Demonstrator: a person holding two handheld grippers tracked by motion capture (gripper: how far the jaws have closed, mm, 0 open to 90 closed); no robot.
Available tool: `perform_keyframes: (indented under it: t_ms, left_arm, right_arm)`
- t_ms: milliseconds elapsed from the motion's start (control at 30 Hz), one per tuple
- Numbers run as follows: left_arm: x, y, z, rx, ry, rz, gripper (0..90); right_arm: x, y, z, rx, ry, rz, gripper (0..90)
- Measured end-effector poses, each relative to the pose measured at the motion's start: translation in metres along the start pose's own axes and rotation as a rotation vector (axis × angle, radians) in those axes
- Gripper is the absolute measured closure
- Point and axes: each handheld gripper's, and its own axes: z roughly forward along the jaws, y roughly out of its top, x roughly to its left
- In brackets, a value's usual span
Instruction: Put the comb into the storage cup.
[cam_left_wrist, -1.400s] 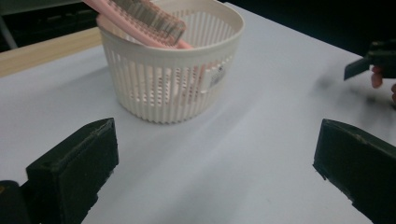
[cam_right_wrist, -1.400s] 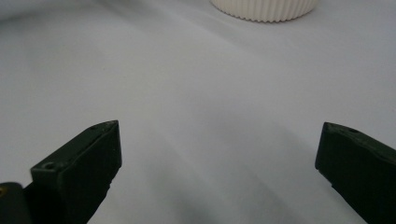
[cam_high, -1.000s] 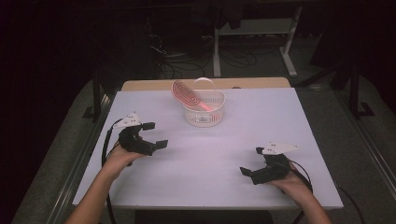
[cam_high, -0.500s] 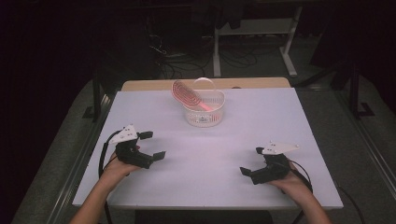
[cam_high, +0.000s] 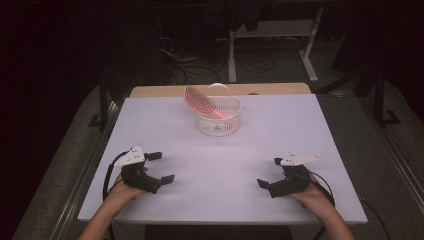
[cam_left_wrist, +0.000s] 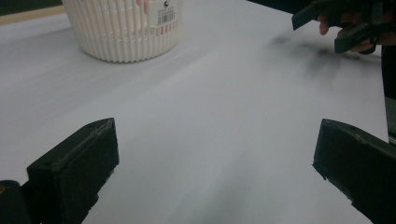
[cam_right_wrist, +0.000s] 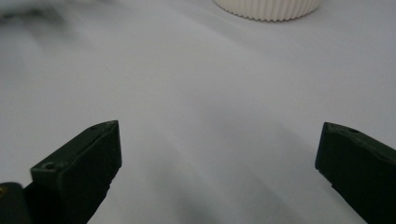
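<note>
White ribbed basket (cam_high: 218, 119), round, upright on the white surface (cam_high: 220, 165), upper centre of the high view near the far edge. Slatted plastic wall; a barcode label on its near side (also seen at the upper left of the left gripper view). A round pink-red disc (cam_high: 198, 99) with concentric ridges leans tilted against the basket's left rim, partly inside. A thin clear hoop rises over the rim behind it.
</note>
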Motion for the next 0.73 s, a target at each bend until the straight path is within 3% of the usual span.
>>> perform_keyframes:
  t_ms: [167,267,733]
  left_arm:
    - [0.001,-0.008,-0.002,0.013,-0.008,-0.025,0.1]
    - [0.001,-0.012,-0.001,0.038,-0.007,-0.02,0.1]
    - [0.002,-0.011,-0.001,0.052,0.003,-0.02,0.1]
  right_arm:
    - [0.0,0.0,0.0,0.002,-0.001,0.002,0.0]
    - [-0.001,0.0,0.0,0.001,-0.001,0.002,0.0]
    - [0.0,0.0,0.001,0.005,0.0,-0.001,0.0]
